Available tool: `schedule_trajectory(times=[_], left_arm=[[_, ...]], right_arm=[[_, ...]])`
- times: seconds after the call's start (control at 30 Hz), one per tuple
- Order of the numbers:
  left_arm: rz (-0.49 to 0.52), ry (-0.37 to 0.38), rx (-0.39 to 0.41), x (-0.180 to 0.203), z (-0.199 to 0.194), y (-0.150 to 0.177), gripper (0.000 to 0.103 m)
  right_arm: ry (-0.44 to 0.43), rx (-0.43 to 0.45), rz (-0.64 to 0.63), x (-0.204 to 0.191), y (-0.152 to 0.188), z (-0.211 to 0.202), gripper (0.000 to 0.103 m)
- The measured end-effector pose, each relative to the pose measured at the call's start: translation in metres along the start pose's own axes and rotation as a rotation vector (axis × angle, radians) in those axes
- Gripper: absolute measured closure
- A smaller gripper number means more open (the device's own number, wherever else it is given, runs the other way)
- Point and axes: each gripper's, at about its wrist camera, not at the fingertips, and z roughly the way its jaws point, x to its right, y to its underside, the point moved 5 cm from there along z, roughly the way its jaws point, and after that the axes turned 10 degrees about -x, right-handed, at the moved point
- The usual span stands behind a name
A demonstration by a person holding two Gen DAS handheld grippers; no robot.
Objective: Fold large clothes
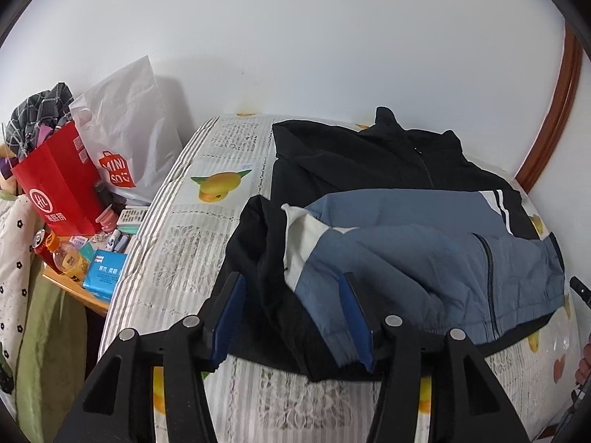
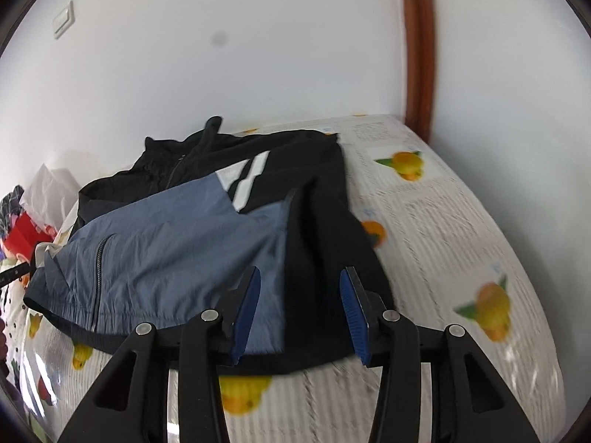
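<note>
Two grippers are hanging over the near edge of a mattress (image 1: 177, 243) that is wearing a lemon-print cover, and both are standing with their blue-padded jaws spread apart, gripping nothing. A black, blue and white jacket (image 1: 406, 229) is lying flat across the middle of the mattress, its collar pointing toward the far edge by the white wall (image 1: 295, 37) and its hem reaching the near edge. Beneath the left gripper (image 1: 293, 284) a black sleeve is lying folded inward over the blue front panel, with its white lining showing (the cuff end is disappearing behind the gripper's right pad). The right gripper (image 2: 301, 277) is hovering over the jacket's other side, where a black panel is overlapping the blue one; the hem directly under it is being hidden by the black linkage. The right wrist view is blurring toward its right side, so the print on the cover there is smearing. Off the mattress's left edge a cluttered side table (image 1: 92, 302) is carrying a red paper bag (image 1: 59, 181), a white shopping bag (image 1: 125, 129), a bottle and small packets, their labels being too small to read. A brown wooden frame (image 1: 557, 110) is running up the wall at the far right corner, cut off by the lens rim.
</note>
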Motion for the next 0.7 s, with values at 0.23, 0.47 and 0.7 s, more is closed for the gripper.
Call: schedule_trajectory(times=[0.23, 0.47, 0.7], left_arm=[[-0.040, 0.020, -0.017, -0.028, -0.010, 0.018, 0.048], [-0.067, 0.039, -0.061, -0.050, 0.007, 0.033, 0.048], [-0.080, 0.084, -0.097, -0.056, 0.036, 0.029, 0.048]], right_arm=[[0.040, -0.025, 0.075, 0.035, 0.026, -0.005, 0.059], [0.009, -0.050, 0.106, 0.042, 0.026, 0.016, 0.059], [-0.022, -0.066, 0.141, 0.044, 0.014, 0.045, 0.058]])
